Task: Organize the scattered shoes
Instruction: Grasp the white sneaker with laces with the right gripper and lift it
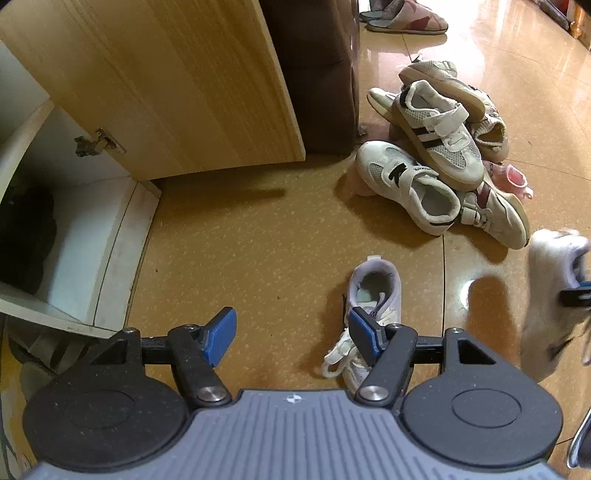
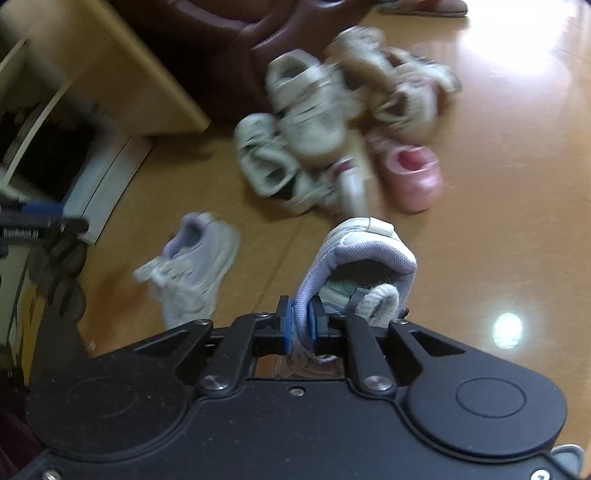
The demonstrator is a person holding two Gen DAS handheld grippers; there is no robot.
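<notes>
My right gripper (image 2: 301,325) is shut on the collar of a small lavender sneaker (image 2: 365,254) and holds it above the floor; it shows blurred at the right edge of the left wrist view (image 1: 554,295). Its mate, a second lavender sneaker (image 1: 373,295), lies on the floor just ahead of my open, empty left gripper (image 1: 291,338), by its right finger; it also shows in the right wrist view (image 2: 199,258). A pile of white children's sneakers (image 1: 436,147) lies farther ahead, also in the right wrist view (image 2: 321,122).
An open wooden cabinet door (image 1: 166,81) and a white cabinet base (image 1: 103,236) stand at left. A dark brown sofa (image 1: 317,74) is behind. A pink shoe (image 2: 413,173) lies by the pile. Slippers (image 1: 406,18) sit at the back. The tan floor (image 1: 240,240) is glossy.
</notes>
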